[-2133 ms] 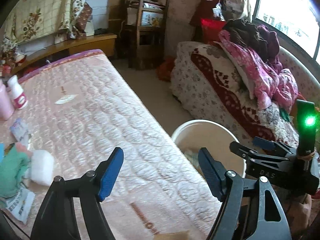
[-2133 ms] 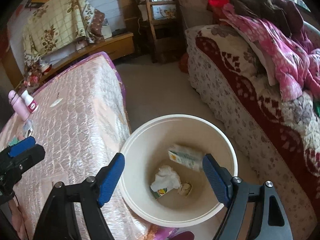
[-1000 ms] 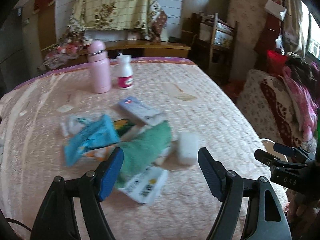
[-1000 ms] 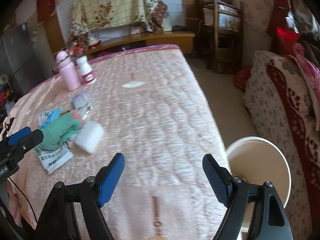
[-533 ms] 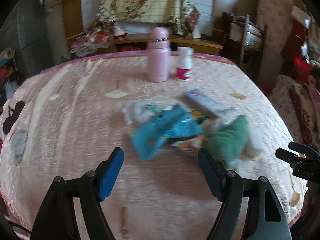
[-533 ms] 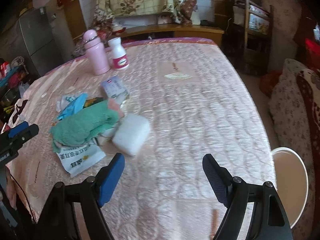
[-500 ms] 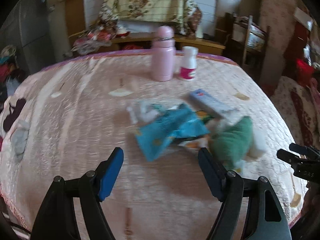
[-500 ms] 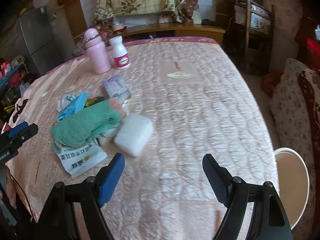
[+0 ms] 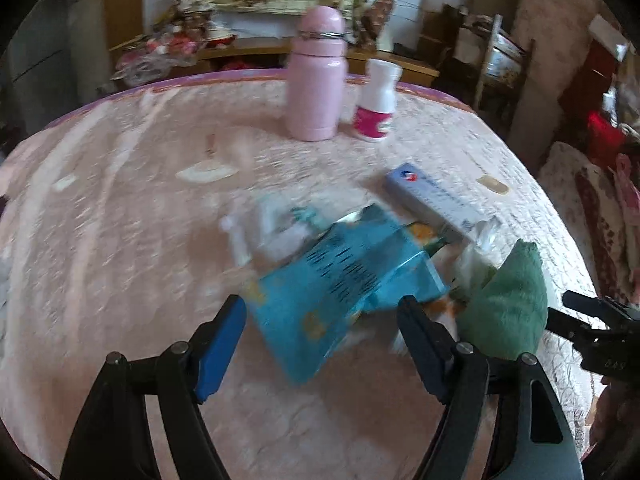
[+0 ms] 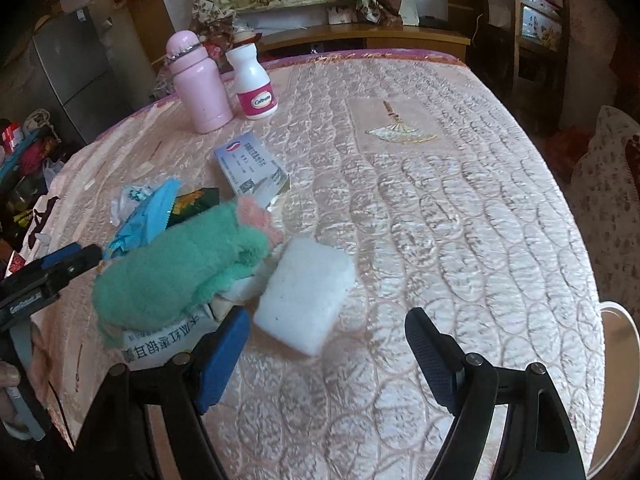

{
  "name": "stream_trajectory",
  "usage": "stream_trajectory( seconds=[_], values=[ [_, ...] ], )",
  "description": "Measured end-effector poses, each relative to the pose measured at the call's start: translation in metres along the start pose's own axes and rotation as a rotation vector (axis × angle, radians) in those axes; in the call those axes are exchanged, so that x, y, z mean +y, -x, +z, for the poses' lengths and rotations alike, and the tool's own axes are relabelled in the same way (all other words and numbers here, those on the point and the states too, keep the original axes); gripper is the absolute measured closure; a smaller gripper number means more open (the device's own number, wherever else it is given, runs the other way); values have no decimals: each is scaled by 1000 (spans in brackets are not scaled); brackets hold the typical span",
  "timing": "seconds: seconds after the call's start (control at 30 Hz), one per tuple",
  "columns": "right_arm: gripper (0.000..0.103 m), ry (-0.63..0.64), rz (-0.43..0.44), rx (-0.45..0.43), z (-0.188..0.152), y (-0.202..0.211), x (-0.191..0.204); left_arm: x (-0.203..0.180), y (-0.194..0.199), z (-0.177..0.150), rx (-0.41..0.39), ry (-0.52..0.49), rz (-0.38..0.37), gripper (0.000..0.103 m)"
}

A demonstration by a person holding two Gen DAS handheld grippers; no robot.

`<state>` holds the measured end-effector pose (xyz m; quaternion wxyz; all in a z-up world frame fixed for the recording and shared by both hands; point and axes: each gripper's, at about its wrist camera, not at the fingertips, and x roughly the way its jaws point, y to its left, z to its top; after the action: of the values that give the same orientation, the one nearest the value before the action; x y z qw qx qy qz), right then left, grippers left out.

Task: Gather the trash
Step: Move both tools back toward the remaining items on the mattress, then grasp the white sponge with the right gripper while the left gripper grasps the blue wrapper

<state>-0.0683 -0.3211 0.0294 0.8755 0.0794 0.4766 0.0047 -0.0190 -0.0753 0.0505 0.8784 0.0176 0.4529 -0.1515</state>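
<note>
- The left gripper [image 9: 322, 338] sits low in its frame with jaws opening and nothing pressed between the blue pads; the blue wrapper [image 9: 344, 284] lies just above the gap, at frame centre, blurred.
- The right gripper [image 10: 326, 350] stands wide open and empty; the white block [image 10: 306, 294] lies just above its left pad, slightly left of centre.
- The trash pile spreads over a pink quilted mattress [image 10: 460, 220] with a glossy, scalloped stitch pattern.
- The blue wrapper is a crinkled, shiny film with dark print.
- The green cloth [image 10: 180, 264] is fuzzy and lumpy, with a pink edge, resting over a printed paper packet [image 10: 160, 344] and touching the white block.
- The white block is soft-looking, rectangular, with rounded corners.
- A flat grey-blue carton [image 10: 250, 170] lies beyond the pile, towards the upper left.
- A smooth pink flask [image 10: 200, 84] and a white bottle [image 10: 254, 86] with a magenta label stand upright side by side, upper left.
- A white bucket rim [image 10: 624, 320] shows at the right edge, beside the mattress.
</note>
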Motion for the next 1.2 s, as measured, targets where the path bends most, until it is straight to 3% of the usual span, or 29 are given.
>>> stream_trajectory(
  seconds=[0.17,0.3,0.33,0.37,0.4,0.43,0.47,0.5,0.63,0.8,1.2],
  values=[
    [20,6,9,16,4,-10,0,-15,-31,11,62,-88,-2,21],
    [20,23,6,25,7,-18,1,-18,-35,15,50,-118,6,23],
    [20,29,5,24,8,-20,2,-16,-34,15,50,-110,-5,28],
    [20,31,7,20,9,-21,2,-14,-33,13,56,-98,-38,50],
    [21,31,12,13,9,-21,2,-12,-31,12,54,-93,-46,59],
    [23,29,23,8,9,-21,1,-11,-27,11,49,-90,-40,79],
    [39,24,42,2,9,-20,0,-11,-22,9,51,-93,-28,87],
    [62,19,60,3,8,-20,-1,-10,-18,8,45,-92,-33,89],
    [62,35,68,1,4,-14,-1,0,1,0,33,-48,-63,91],
    [62,53,71,-59,-8,22,-5,-2,39,-4,-20,-30,-70,92],
    [62,35,57,-124,-22,74,-20,-61,89,-7,-92,-70,-150,92]
  ],
)
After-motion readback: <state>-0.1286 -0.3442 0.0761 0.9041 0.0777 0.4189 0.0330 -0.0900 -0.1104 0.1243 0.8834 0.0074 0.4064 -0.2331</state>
